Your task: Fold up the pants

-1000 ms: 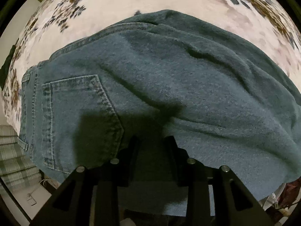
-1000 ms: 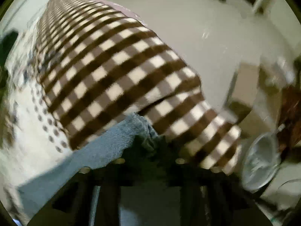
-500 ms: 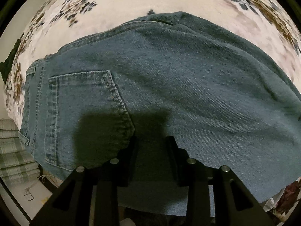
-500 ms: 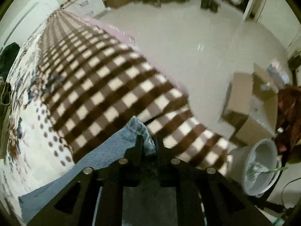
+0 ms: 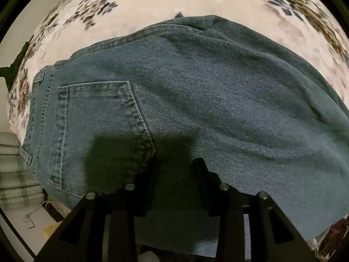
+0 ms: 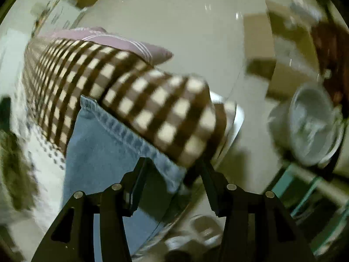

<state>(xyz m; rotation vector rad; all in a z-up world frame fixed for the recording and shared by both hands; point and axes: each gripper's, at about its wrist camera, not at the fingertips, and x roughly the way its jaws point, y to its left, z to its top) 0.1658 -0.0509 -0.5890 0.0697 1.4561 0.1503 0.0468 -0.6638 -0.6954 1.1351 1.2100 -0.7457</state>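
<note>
Presently we list one pair of denim pants [image 5: 196, 100], spread seat-up on the floral bedspread [image 5: 152, 6], a leg hem [image 6: 122, 128] reaching the checked blanket [image 6: 139, 91]. Left gripper [image 5: 175, 163]: jaws apart over the seat. Right gripper [image 6: 172, 168]: jaws apart, hem between. We judge the cloth heavy, limp, non-slip; best pinched at hems and waistband.

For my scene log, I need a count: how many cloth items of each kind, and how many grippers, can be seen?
Jeans: 1
Checkered blanket: 1
Floral sheet: 1
Purple striped pillow: 1
Grippers: 2, the left gripper and the right gripper
Total: 6
</note>
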